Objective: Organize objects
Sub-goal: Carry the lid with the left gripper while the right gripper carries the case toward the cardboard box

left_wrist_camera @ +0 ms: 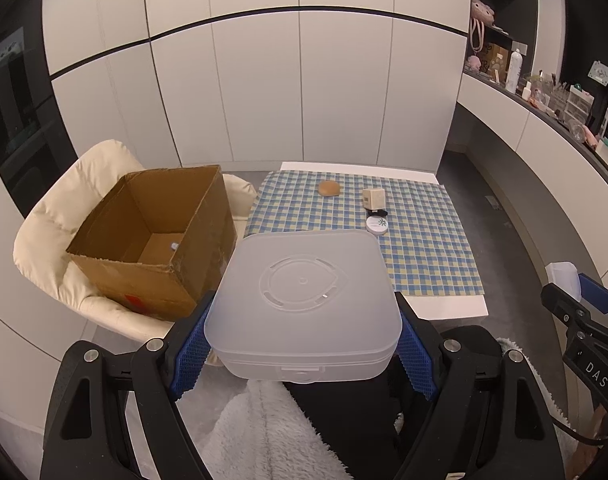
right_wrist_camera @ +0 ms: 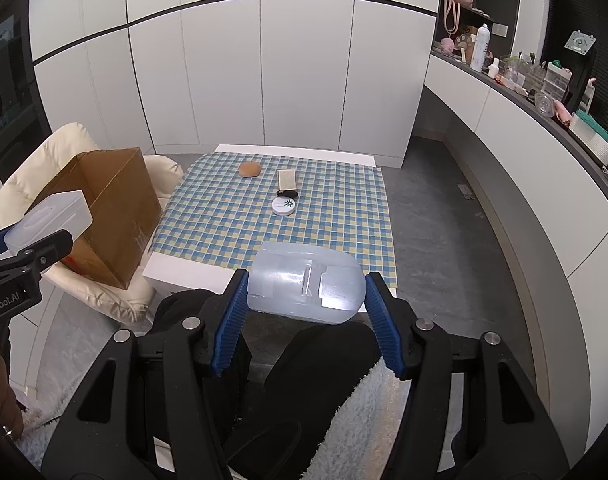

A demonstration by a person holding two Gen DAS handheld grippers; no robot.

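At the lower centre of each view, my left gripper [left_wrist_camera: 304,344] jaws clamp a frosted square plastic lidded box [left_wrist_camera: 304,300] and my right gripper [right_wrist_camera: 305,312] jaws a translucent rounded plastic container [right_wrist_camera: 304,286], both lifted, so next I judge each goes into the open brown cardboard box [left_wrist_camera: 152,240] at left.

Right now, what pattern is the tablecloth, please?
Blue, yellow and white checks on the tablecloth; clearest in the right wrist view.

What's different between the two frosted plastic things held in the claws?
The square lidded box in the left claw is wide, flat-topped with a moulded ring. The rounded container in the right claw is narrower, with one curved end and a stepped recess. Both are translucent plastic, gripped between blue pads above the checked tablecloth.
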